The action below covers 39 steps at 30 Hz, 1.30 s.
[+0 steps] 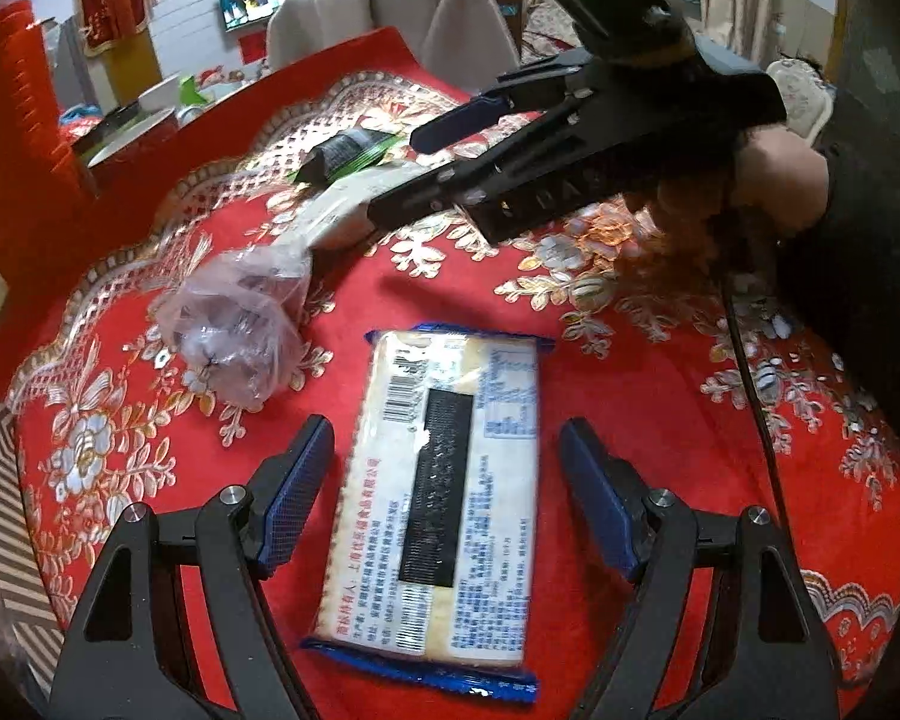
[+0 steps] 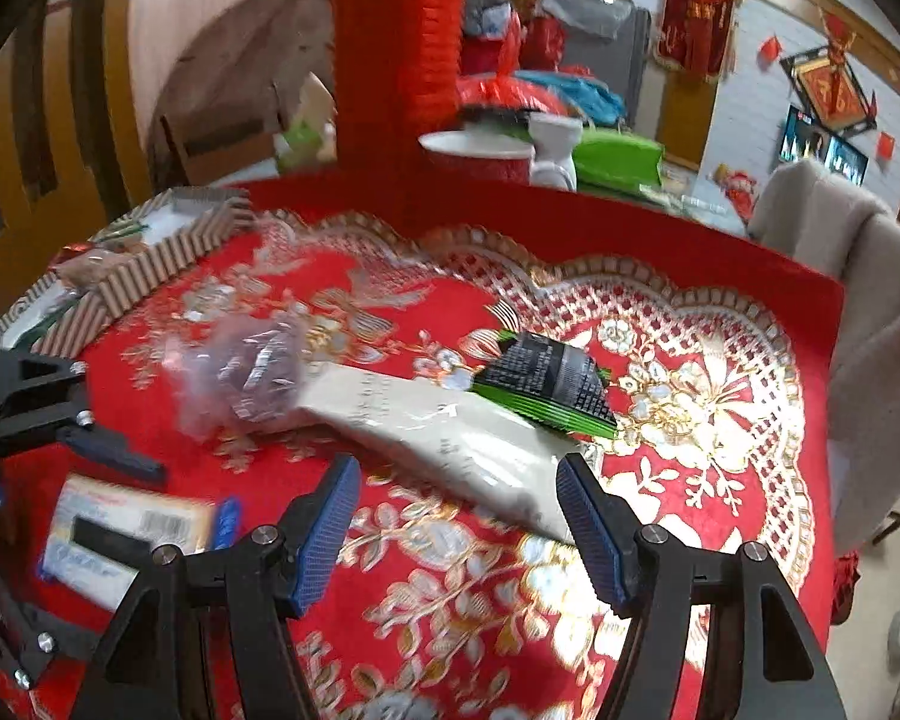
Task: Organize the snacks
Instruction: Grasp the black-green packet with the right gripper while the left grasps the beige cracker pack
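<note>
My left gripper (image 1: 447, 456) is open, its jaws on either side of a blue-edged cracker pack (image 1: 444, 492) that lies label up on the red cloth; the pack also shows in the right wrist view (image 2: 126, 531). My right gripper (image 2: 456, 498) is open just short of a white snack pouch (image 2: 444, 438), seen too in the left wrist view (image 1: 342, 210). A black and green packet (image 2: 546, 384) lies behind the pouch. A clear plastic bag of snacks (image 1: 240, 324) lies left of the pouch.
A striped cardboard box (image 2: 150, 258) with items inside stands at the table's far left. A tall red stack (image 2: 399, 48), red bowl (image 2: 480, 159) and white cup (image 2: 555, 147) stand beyond the cloth. A grey-draped chair (image 2: 858, 276) is at right.
</note>
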Tool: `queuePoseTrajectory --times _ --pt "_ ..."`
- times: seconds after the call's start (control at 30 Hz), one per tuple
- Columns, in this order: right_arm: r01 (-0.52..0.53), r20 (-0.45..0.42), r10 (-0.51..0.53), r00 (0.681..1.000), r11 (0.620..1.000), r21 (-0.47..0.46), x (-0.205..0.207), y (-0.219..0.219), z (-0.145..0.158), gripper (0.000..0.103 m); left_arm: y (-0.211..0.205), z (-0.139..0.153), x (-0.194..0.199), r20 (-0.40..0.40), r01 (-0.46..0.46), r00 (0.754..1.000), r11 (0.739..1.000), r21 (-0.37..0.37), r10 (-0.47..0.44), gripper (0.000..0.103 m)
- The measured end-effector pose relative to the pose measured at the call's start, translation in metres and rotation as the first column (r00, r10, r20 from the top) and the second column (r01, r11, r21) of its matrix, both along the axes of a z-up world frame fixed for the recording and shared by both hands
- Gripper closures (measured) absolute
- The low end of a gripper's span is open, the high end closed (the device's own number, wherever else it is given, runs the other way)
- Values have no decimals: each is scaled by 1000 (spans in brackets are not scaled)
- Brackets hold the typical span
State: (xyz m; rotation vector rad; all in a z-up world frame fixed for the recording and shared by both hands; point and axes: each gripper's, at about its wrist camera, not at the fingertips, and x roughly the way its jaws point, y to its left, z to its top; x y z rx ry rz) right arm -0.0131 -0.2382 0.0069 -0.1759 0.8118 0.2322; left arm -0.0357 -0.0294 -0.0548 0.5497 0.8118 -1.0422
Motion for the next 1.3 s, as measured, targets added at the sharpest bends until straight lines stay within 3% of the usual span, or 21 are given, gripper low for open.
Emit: queuePoseTrajectory --times 0.03,0.1,0.2,0.33,0.5,0.7,0.77,0.83,0.97,1.3 --pt "-3 5 3 1000 1000 10 2 -1 1 37 2 0 3 -10 -3 1000 1000 -2 3 27" --pt "-12 43 10 999 999 42 3 -5 7 37 3 0 6 -25 -11 1000 1000 -18 11 43" --pt "2 61 -7 998 996 88 8 -10 11 37 4 2 4 -18 -24 1000 999 -23 23 48" --pt "38 73 -44 996 996 79 14 -9 13 37 8 3 -3 6 -40 999 999 -21 40 48" --pt "184 83 -190 978 981 66 41 -13 11 35 7 3 -4 -3 -40 999 999 -25 40 48" --pt "314 -64 -310 949 945 90 79 -28 -6 35 8 3 0 -20 -68 998 997 -32 67 48" --pt "318 -82 -311 947 943 98 80 -31 -8 47 7 3 0 -21 -68 998 997 -32 67 48" --pt "307 -98 -298 949 947 91 82 -29 -10 48 7 3 0 -23 -69 997 997 -33 68 48" --pt "287 -77 -283 956 957 43 80 -19 -10 52 7 3 0 -23 -68 997 997 -33 67 48" --pt "352 70 -368 927 920 173 26 -18 12 53 16 6 6 -35 -108 994 992 -67 106 48"
